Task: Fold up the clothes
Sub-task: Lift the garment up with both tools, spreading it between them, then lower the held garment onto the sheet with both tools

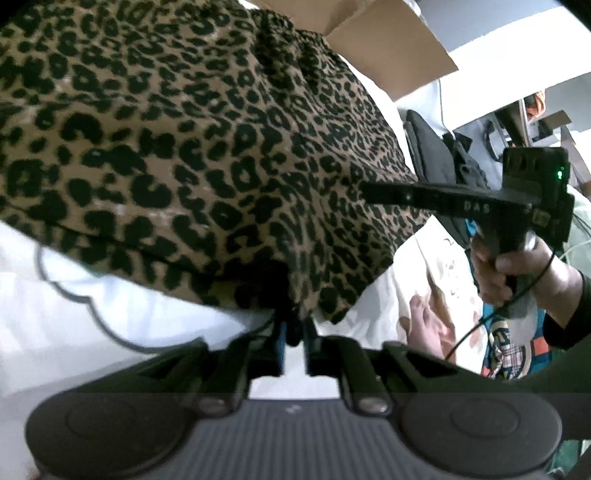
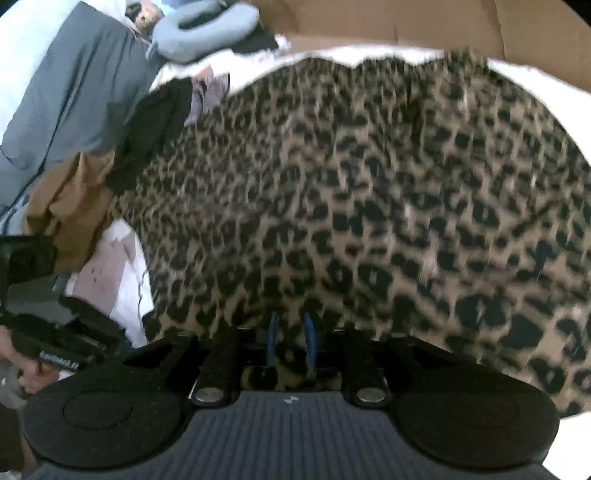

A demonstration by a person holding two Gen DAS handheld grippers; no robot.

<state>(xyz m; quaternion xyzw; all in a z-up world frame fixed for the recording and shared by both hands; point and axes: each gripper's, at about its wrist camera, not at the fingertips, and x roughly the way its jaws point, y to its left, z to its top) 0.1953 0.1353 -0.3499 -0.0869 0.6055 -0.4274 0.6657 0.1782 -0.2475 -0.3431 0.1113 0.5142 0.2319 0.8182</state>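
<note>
A leopard-print garment (image 1: 192,140) (image 2: 351,206) lies spread over white bedding (image 1: 110,317) and fills both views. My left gripper (image 1: 294,332) sits at the garment's near hem. Its blue pads stand slightly apart with white sheet showing between them, and the hem drapes over the tips. My right gripper (image 2: 291,325) is at the opposite edge, its jaws narrow with leopard cloth packed between the blue pads (image 2: 274,332). In the left wrist view a hand holds the right gripper (image 1: 369,192), whose black finger reaches the garment's right edge.
A cardboard box (image 1: 388,44) (image 2: 406,22) stands behind the garment. Printed clothes (image 1: 443,295) and a black bag (image 1: 424,147) lie to one side. On the other side are grey (image 2: 74,92), brown (image 2: 66,206) and black (image 2: 155,129) garments and a grey neck pillow (image 2: 207,26).
</note>
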